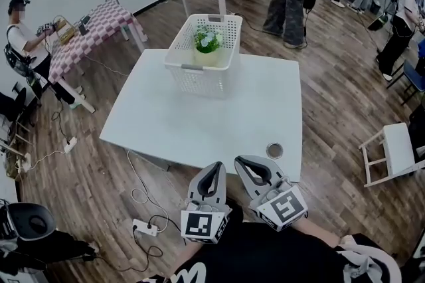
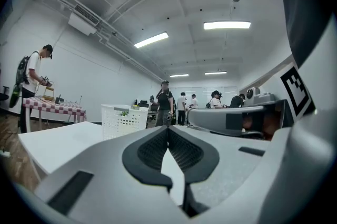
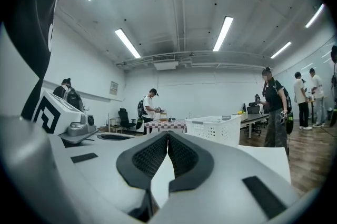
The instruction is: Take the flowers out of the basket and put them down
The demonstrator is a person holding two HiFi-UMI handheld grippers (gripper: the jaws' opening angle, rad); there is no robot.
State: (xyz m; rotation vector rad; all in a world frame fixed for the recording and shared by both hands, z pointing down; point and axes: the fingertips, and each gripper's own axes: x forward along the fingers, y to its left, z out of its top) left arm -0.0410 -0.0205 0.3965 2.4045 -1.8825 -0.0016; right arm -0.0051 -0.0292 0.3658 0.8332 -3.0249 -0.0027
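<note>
While both pairs of jaws are pressed together on nothing, the left gripper [image 1: 214, 170] and right gripper [image 1: 243, 163] hang over the near edge of the table [image 1: 199, 125], well apart from the work. The flowers [image 1: 208, 40] stand in a pale pot [image 1: 206, 56] inside the white basket [image 1: 198, 80] at the far edge. My worry is that reaching in with the jaws unopened would shove the light basket toward that edge, and that a pinch on the stems alone might crush them or tip the pot.
</note>
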